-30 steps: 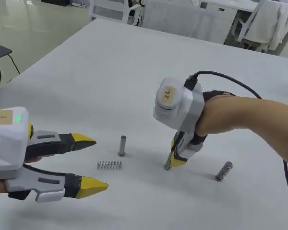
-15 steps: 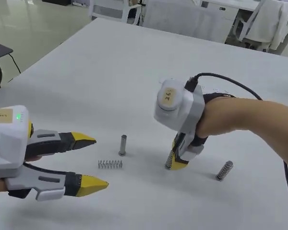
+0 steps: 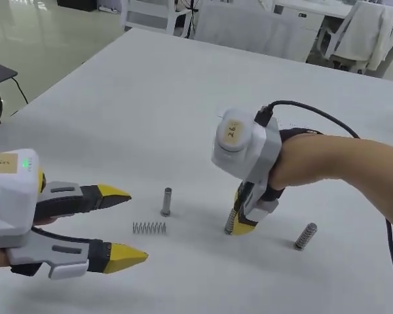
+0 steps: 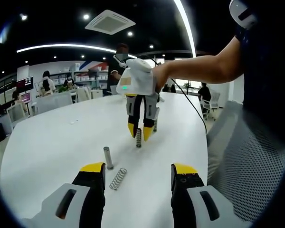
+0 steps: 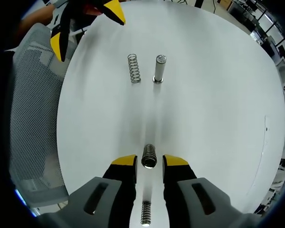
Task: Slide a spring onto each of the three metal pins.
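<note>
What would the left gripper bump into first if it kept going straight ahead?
Most likely the loose spring lying on the table just ahead of the left gripper, in line with its open jaws. If the gripper rides high it could pass over; its height is hard to judge.

we lose the right gripper (image 3: 240, 224) tips behind its own white body in the head view, and just the lower coils of the upright spring (image 3: 230, 222) peek out beside it. whatever that spring stands on is buried inside the coils. looking down the right gripper view, we can't tell whether the jaws actually press it or only flank it. the left gripper (image 3: 136, 226) runs off the left edge, the forearm (image 3: 340, 163) off the right. the far spring (image 3: 305, 235) is too small for us to read what's inside it.
</note>
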